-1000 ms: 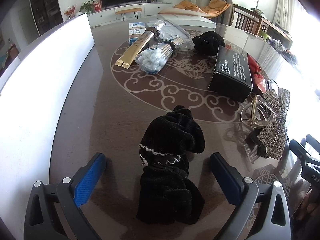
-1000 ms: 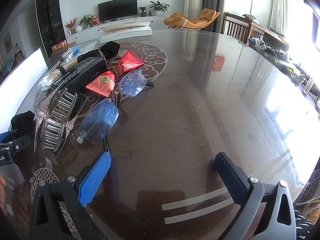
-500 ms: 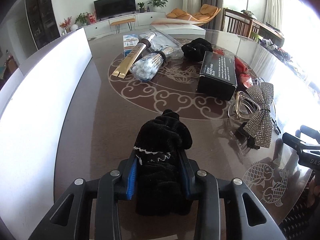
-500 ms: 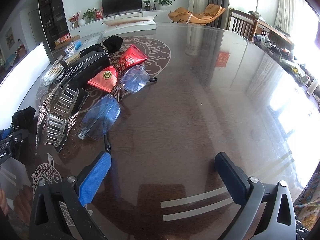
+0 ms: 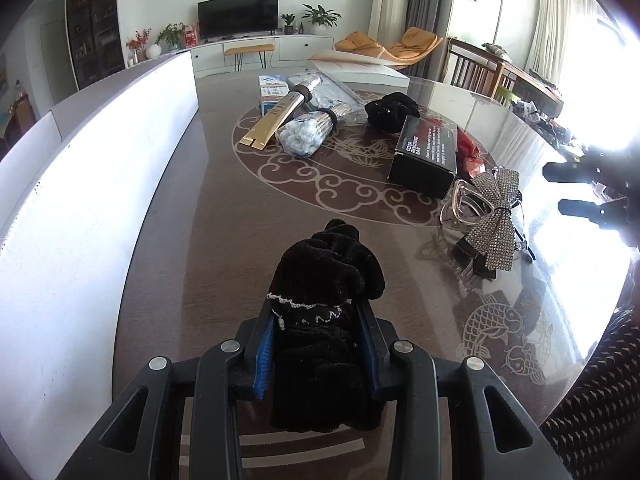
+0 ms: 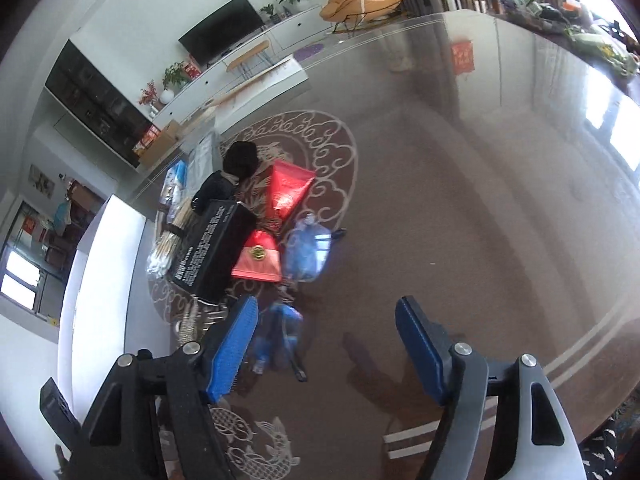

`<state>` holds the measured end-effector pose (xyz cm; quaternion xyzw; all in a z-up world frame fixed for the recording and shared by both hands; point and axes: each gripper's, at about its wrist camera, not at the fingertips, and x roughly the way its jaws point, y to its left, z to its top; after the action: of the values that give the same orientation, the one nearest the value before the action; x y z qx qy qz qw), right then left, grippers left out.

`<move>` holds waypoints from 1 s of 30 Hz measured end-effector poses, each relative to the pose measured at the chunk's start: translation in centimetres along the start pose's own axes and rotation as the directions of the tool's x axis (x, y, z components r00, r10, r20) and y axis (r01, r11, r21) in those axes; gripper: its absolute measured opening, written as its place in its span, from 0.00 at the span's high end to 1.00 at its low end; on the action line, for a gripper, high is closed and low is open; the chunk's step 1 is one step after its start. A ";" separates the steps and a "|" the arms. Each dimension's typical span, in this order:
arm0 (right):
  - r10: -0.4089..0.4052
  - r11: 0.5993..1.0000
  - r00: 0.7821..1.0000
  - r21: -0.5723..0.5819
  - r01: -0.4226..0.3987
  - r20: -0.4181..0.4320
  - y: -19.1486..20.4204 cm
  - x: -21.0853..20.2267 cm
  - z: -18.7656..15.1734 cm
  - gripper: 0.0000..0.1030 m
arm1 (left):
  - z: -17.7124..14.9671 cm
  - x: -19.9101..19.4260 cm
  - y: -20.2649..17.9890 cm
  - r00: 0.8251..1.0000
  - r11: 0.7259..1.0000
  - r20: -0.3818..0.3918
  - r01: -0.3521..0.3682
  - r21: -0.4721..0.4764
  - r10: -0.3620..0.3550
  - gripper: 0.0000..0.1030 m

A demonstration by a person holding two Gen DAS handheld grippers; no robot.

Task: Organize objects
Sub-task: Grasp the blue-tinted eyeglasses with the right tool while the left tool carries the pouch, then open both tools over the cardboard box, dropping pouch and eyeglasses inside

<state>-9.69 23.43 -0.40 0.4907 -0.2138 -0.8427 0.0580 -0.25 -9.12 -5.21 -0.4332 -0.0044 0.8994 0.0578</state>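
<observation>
- Left gripper [image 5: 318,344] clenched on black scrunchie [image 5: 326,296]; soft fabric, may slip free.
- Right gripper [image 6: 324,352] closing on nothing; risks knocking blue glasses [image 6: 298,280].

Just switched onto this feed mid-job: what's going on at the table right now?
A person is tidying a cluttered table with two handheld grippers. The left gripper is clamped on a black velvet scrunchie. The right gripper is closing with nothing pressed between its pads, near blue-lensed glasses. A black box and rhinestone bow clip lie untouched.
</observation>
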 end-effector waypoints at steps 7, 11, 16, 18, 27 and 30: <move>-0.187 0.977 0.972 -0.132 0.168 -0.143 4.1 5.8 0.4 0.82 | 0.5 -3.1 1.1 0.998 0.999 0.054 0.023 -0.033 -0.021 0.66; -0.157 0.981 0.982 -0.130 0.142 -0.110 2.7 3.6 -0.1 0.86 | 0.9 -6.1 2.0 0.994 0.998 0.105 0.044 -0.047 -0.039 0.66; -0.081 0.993 0.995 -0.087 0.075 -0.065 1.8 -0.9 -0.3 0.86 | 1.9 -10.3 4.8 0.984 0.994 0.172 0.059 -0.094 -0.042 0.66; -0.044 0.993 0.998 -0.112 0.039 -0.047 3.6 -2.5 -0.3 0.86 | 2.4 -12.3 7.0 0.979 0.991 0.203 0.039 -0.125 -0.013 0.66; 0.331 0.852 0.928 -0.367 -0.372 -0.171 25.9 -4.1 -4.8 0.86 | 1.7 -15.4 20.9 0.954 0.927 0.127 -0.225 -0.302 0.273 0.66; 0.388 0.774 0.887 -0.434 -0.461 -0.250 33.4 -2.7 -7.4 0.86 | 0.4 -14.8 24.2 0.948 0.894 0.065 -0.269 -0.358 0.311 0.65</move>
<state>-5.74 -8.14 12.50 0.4595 -0.0977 -0.7955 0.3827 6.17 -34.71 5.11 -0.3773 -0.1006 0.9076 -0.1542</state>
